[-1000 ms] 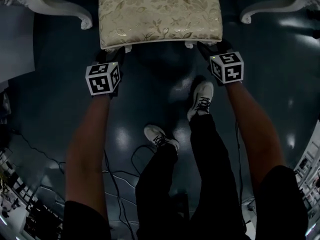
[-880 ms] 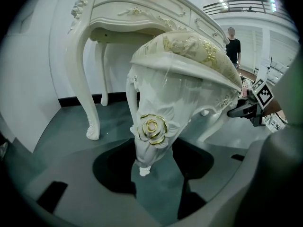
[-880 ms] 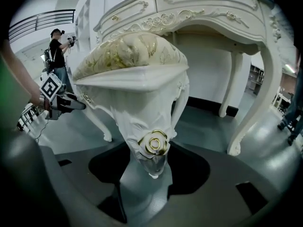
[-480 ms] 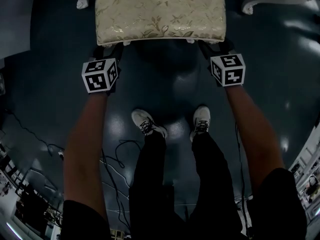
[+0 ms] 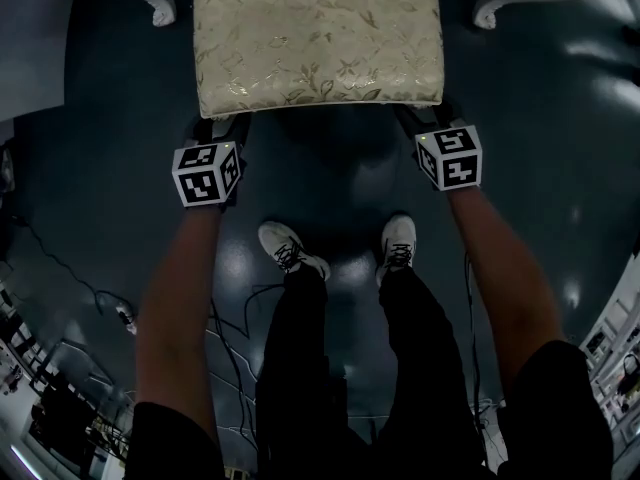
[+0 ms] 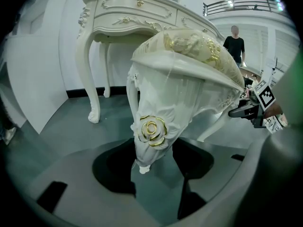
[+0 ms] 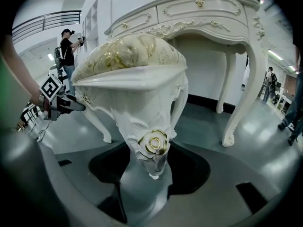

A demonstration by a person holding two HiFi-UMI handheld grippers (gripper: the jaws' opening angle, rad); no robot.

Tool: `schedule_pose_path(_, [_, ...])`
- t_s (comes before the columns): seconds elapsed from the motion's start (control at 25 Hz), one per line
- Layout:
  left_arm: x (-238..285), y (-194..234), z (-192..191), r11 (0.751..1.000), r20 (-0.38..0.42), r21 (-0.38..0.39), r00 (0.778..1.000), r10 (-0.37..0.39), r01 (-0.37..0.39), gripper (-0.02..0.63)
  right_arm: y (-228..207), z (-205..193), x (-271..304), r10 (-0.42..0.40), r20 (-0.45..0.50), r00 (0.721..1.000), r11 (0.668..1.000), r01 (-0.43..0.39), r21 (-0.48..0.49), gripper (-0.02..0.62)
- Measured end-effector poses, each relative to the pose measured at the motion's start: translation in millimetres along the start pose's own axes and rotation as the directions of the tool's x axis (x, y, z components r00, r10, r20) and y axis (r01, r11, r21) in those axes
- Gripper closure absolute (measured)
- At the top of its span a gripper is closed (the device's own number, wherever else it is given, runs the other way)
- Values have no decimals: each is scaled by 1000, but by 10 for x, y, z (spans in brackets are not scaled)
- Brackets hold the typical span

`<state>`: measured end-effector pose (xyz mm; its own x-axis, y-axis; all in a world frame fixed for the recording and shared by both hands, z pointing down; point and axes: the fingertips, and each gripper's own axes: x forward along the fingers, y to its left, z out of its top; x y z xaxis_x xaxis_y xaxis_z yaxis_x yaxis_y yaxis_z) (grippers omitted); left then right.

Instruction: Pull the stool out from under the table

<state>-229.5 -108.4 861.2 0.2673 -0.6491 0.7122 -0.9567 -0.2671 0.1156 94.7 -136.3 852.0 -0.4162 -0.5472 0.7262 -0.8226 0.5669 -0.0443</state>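
The stool (image 5: 318,38) has a cream floral cushion and carved white legs. It stands on the dark floor between the white table's two front legs (image 5: 150,3) (image 5: 490,8). My left gripper (image 5: 222,128) is shut on the stool's near left leg (image 6: 150,131), whose gold rose sits between the jaws. On the near right leg (image 7: 154,145) my right gripper (image 5: 425,123) is shut in the same way. The jaw tips are hidden under the seat edge in the head view. The table (image 6: 137,18) rises behind the stool.
The person's two shoes (image 5: 290,248) (image 5: 398,240) stand just behind the grippers. Cables (image 5: 230,318) trail over the floor near the feet. A white panel (image 5: 30,48) stands at the left. People stand far off (image 6: 234,41) (image 7: 68,41).
The stool and both grippers have come toward the person, away from the table legs. The feet have stepped back and now stand side by side.
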Motion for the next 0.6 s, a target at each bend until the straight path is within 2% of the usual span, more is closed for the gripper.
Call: schedule_pose_path(0.6, [-2, -5, -10, 1000, -19, -13, 1000, -5, 4, 353, 18, -9, -33, -1, -21, 1000, 1000, 2, 15, 327])
